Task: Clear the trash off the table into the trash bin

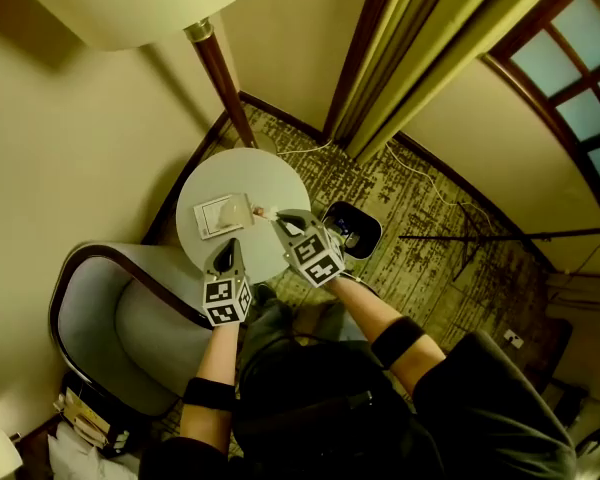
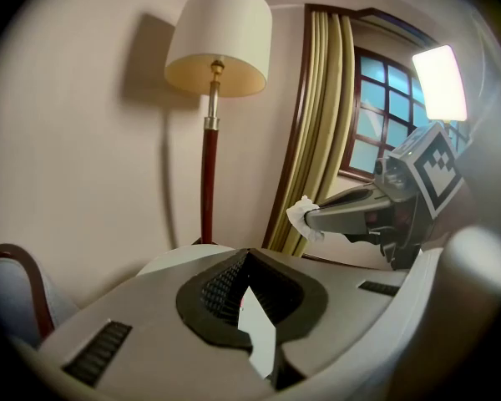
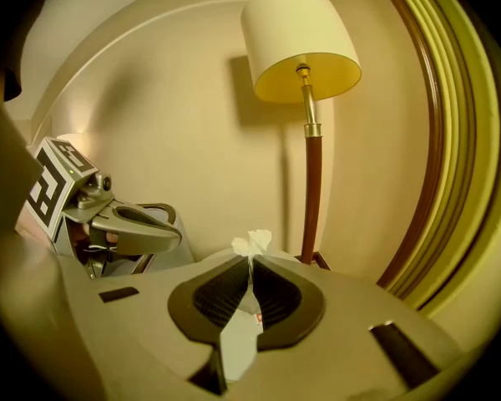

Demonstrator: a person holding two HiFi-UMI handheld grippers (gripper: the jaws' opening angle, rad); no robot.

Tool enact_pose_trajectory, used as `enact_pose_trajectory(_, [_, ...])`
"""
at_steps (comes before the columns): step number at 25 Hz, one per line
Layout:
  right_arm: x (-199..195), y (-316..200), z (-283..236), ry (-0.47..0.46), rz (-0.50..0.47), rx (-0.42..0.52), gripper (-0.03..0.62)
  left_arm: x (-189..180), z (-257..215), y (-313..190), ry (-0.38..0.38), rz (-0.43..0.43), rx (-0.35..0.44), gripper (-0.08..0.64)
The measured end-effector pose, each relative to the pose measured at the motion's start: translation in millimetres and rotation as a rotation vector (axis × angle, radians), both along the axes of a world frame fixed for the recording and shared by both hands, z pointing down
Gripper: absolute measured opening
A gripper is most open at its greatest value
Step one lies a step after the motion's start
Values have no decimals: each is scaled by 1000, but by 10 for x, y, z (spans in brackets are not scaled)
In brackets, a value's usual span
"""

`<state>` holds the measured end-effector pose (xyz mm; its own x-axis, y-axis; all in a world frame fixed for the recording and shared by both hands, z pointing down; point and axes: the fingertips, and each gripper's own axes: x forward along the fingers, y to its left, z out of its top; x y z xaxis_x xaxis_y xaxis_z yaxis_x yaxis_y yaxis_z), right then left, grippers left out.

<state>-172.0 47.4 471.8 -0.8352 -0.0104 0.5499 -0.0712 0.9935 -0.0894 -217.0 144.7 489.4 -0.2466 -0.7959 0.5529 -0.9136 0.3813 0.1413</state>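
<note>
Over table [image 1: 270, 173], nose-down right gripper [image 1: 279, 217], tissue [image 3: 252, 242].

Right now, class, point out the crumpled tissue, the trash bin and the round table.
crumpled tissue [image 3: 252, 242]: right gripper view, the white tuft sticking out past the closed jaws.
trash bin [image 1: 376, 230]: head view, its right rim.
round table [image 1: 250, 173]: head view, bare far part of its top.

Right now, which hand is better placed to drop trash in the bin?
Right: the right gripper pinches a tissue and hangs beside the bin; the left gripper is shut, empty, over the table.
</note>
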Motion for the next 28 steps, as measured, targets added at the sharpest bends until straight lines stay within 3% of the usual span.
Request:
enact_pose_trajectory(8, [886,-620,54,15,241,6,35,747,-16,-780,9,268,13,3])
enact_pose_trajectory(16, [2102,-1051,118,46,530,10,35,1928,12,-1459,40,593,24,3])
enact_pose_trajectory(22, [2849,-1210,145,60,676,3,35,2556,22,-1716,35,722,39,3])
enact_pose_trajectory(28, [3079,-1206,297,77,711,-21,35,2826,90,-1758,58,771,8,3])
